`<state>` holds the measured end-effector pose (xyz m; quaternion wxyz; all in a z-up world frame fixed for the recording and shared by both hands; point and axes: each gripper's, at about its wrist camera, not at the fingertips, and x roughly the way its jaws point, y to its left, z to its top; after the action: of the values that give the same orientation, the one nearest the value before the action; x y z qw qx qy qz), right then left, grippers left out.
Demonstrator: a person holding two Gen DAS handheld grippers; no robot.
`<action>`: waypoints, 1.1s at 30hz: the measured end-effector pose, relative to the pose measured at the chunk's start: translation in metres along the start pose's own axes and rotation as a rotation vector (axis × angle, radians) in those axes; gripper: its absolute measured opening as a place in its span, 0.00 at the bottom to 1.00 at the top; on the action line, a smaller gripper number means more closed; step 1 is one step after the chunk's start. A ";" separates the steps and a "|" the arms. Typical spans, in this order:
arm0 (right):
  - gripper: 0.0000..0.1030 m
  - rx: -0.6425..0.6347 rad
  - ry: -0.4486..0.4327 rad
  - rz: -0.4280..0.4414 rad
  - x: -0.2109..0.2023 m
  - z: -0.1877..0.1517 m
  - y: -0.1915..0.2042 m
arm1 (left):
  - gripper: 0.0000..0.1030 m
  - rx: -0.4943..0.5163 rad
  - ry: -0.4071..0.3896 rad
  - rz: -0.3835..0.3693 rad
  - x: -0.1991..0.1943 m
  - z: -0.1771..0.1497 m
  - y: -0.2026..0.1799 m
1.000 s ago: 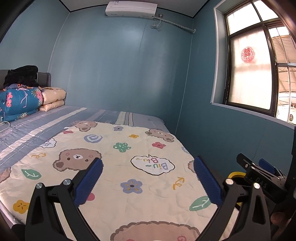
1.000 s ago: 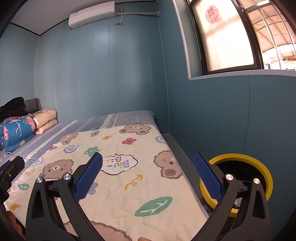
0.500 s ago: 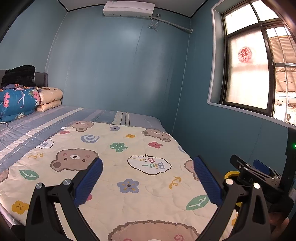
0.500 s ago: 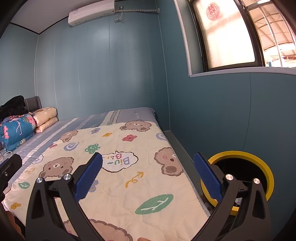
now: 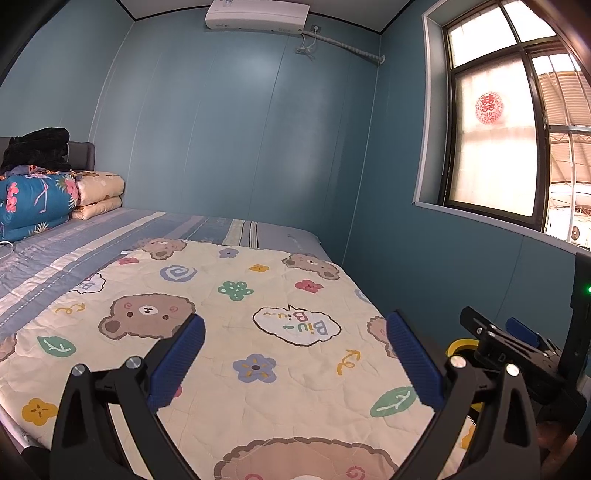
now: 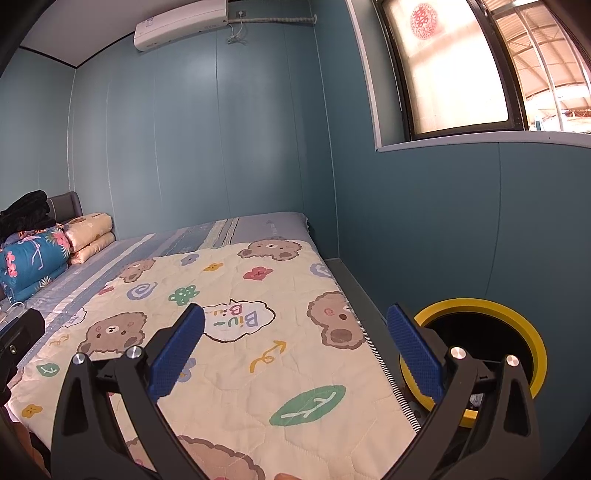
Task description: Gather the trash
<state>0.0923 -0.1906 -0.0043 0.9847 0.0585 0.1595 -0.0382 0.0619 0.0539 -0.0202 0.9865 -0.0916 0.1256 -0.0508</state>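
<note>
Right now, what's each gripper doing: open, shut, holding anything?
Left gripper: open, nothing between its blue pads, above the bear quilt.
Right gripper: open, empty, next to the yellow-rimmed bin.

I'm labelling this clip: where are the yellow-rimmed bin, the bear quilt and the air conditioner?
yellow-rimmed bin (image 6: 476, 305): right wrist view, far rim.
bear quilt (image 6: 236, 369): right wrist view, middle of the cream top.
air conditioner (image 5: 256, 14): left wrist view, front panel.

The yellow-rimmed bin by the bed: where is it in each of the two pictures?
Left wrist view: yellow-rimmed bin shows only as a sliver at lower right, mostly hidden behind the right gripper.
Right wrist view: bin in plain sight at lower right, beside the bed.
Shared landmark: the "Biu Biu" speech bubble on the quilt.
</note>
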 end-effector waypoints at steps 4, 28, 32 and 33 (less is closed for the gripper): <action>0.92 0.001 0.001 -0.002 0.000 0.000 0.000 | 0.92 0.002 0.004 -0.002 0.001 -0.001 0.000; 0.92 0.001 0.035 -0.010 0.006 -0.003 -0.001 | 0.92 -0.001 0.024 -0.015 0.006 -0.004 0.002; 0.92 0.001 0.037 -0.011 0.006 -0.003 -0.002 | 0.92 -0.002 0.027 -0.018 0.006 -0.005 0.003; 0.92 0.003 0.038 -0.011 0.006 -0.003 -0.003 | 0.92 -0.001 0.027 -0.018 0.006 -0.005 0.003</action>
<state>0.0969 -0.1930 -0.0096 0.9812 0.0595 0.1787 -0.0428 0.0668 0.0549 -0.0268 0.9842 -0.0927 0.1383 -0.0609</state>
